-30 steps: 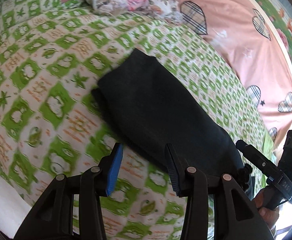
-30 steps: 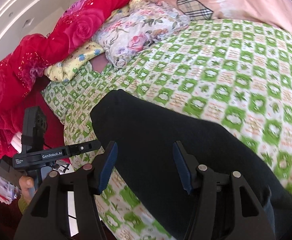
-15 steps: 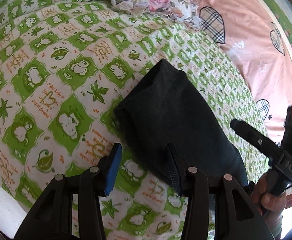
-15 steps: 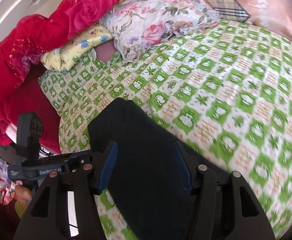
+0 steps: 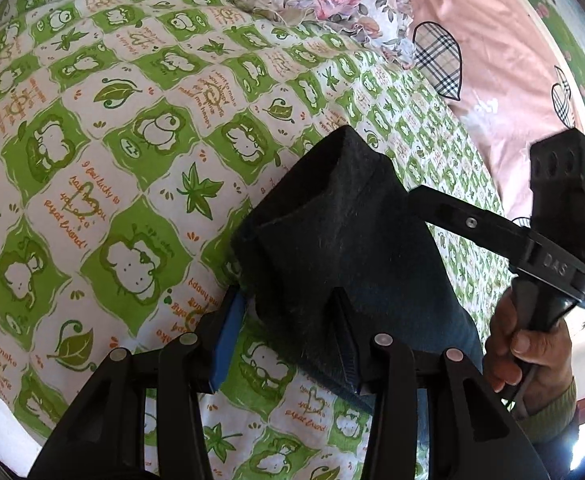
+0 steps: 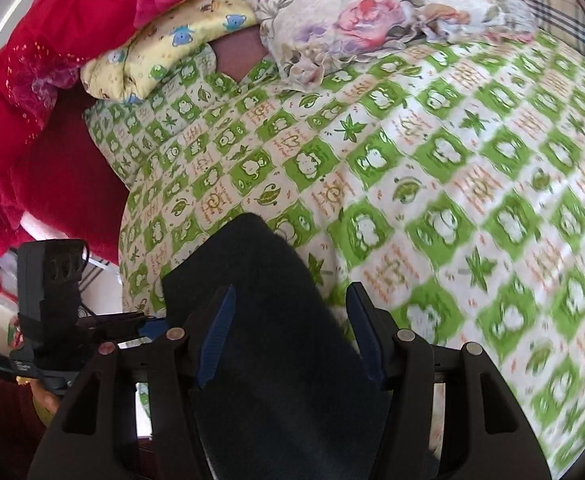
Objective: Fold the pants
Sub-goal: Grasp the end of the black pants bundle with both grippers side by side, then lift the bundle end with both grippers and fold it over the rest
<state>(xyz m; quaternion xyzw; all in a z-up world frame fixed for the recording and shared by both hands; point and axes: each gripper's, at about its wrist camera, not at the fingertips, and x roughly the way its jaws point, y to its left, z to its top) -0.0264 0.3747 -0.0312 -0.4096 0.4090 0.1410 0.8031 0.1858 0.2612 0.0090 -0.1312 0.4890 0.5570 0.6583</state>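
Nearest to the left camera, the left gripper has its two fingers apart, and a near edge of the dark pants lies between them; the blue pad of one finger is just beside the cloth, and I cannot tell if it touches. The pants are folded into a thick dark bundle that rises in front of these fingers to a raised corner. To the right of this gripper, a hand holds the handle of the right gripper. In the right wrist view its fingers are also apart, with the pants between them and reaching forward past the tips. Under both grippers and beyond them spreads the green and white bedsheet. Farther ahead lies a floral pillow, beside it a yellow pillow, and to the far left a red blanket. Far right of the left gripper is a pink cover with checked hearts.
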